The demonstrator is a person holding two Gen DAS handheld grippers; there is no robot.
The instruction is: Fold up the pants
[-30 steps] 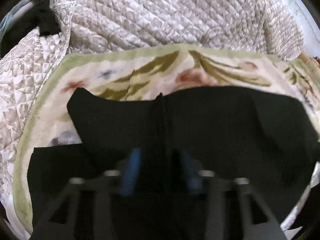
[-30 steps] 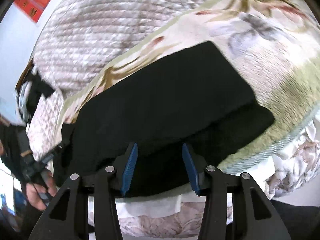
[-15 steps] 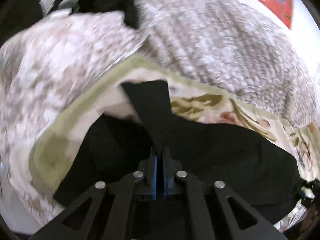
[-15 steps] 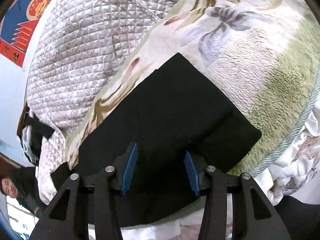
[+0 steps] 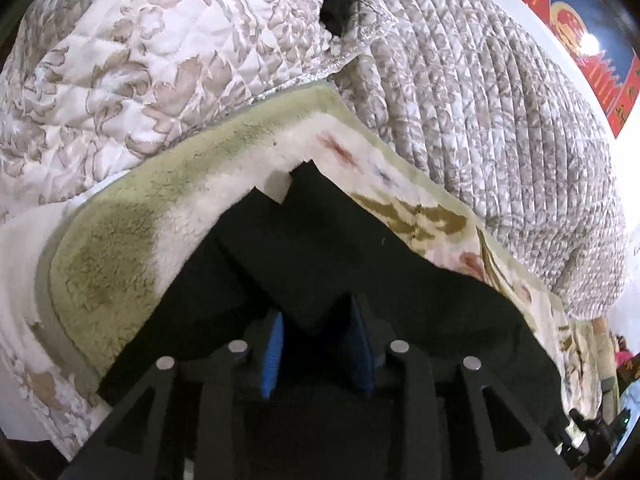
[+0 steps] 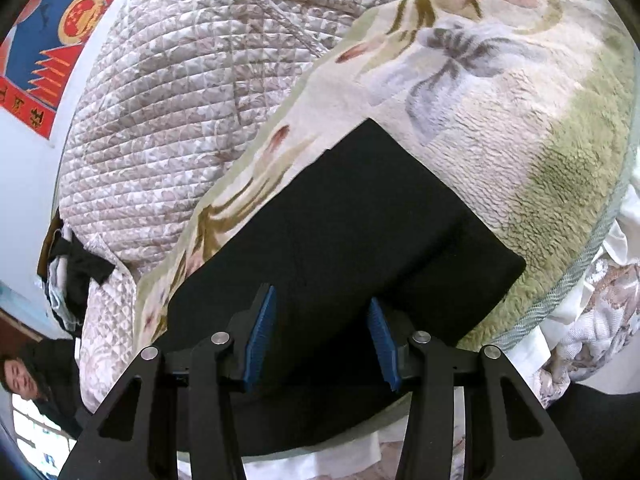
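The black pants (image 5: 340, 248) lie folded on a floral fleece blanket (image 5: 120, 260). In the left wrist view a folded flap of the pants points away from me, and its near corner sits between the blue pads of my left gripper (image 5: 316, 344). Those jaws are opening and the pads no longer press the cloth. In the right wrist view the pants (image 6: 360, 232) form a neat dark rectangle with a lower layer showing at the right end. My right gripper (image 6: 320, 340) hangs open just over their near edge, with nothing pinched.
A quilted beige bedspread (image 5: 500, 100) (image 6: 180, 100) is bunched behind the blanket (image 6: 520, 120). Dark clothing (image 6: 80, 268) lies at the bed's far left. A red and blue poster (image 6: 52, 40) hangs on the wall. A person (image 6: 24, 376) stands at the lower left.
My left gripper slid along the pants and rolled, closed tight on the fold half a second ago, and now has its jaws apart. The right gripper rolled a little and stayed open.
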